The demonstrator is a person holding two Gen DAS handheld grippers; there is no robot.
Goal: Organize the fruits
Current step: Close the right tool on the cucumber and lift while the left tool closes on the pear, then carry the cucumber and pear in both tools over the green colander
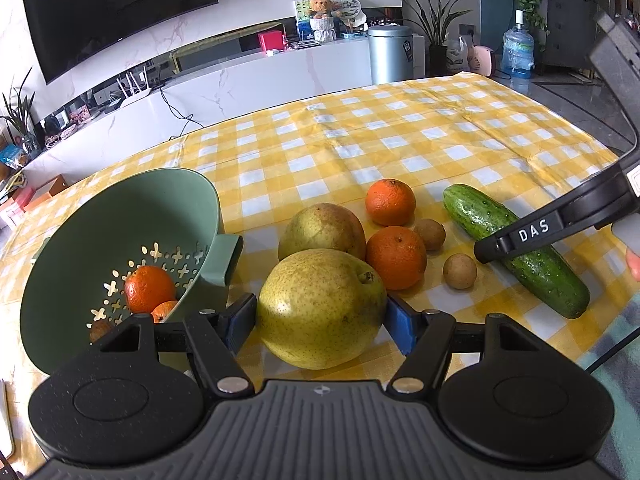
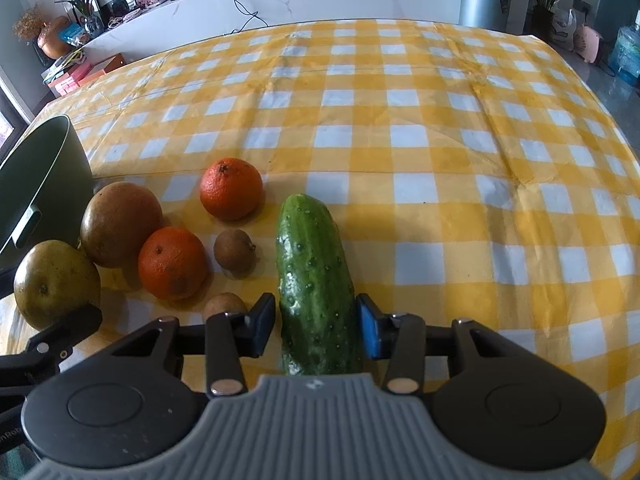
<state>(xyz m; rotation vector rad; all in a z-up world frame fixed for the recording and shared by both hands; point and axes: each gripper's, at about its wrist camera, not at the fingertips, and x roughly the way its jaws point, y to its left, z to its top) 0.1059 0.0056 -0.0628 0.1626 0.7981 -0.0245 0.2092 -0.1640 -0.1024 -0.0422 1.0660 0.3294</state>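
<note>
Nearest, the left tool (image 1: 321, 322) grips a yellow-green pear (image 1: 320, 307) beside the green colander (image 1: 120, 256); right tool (image 2: 316, 330) clamps the cucumber (image 2: 314, 276) near the counter's (image 2: 440, 140) front edge

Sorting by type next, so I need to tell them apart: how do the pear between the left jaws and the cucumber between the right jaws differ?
The pear is round and bulky; the cucumber is long and narrow. The pear is yellow-green with fine speckles; the cucumber is dark green and bumpy. The pear fills widely spread jaws; the cucumber sits between much narrower jaws. Both rest on the checked tablecloth, outside the green colander.
</note>
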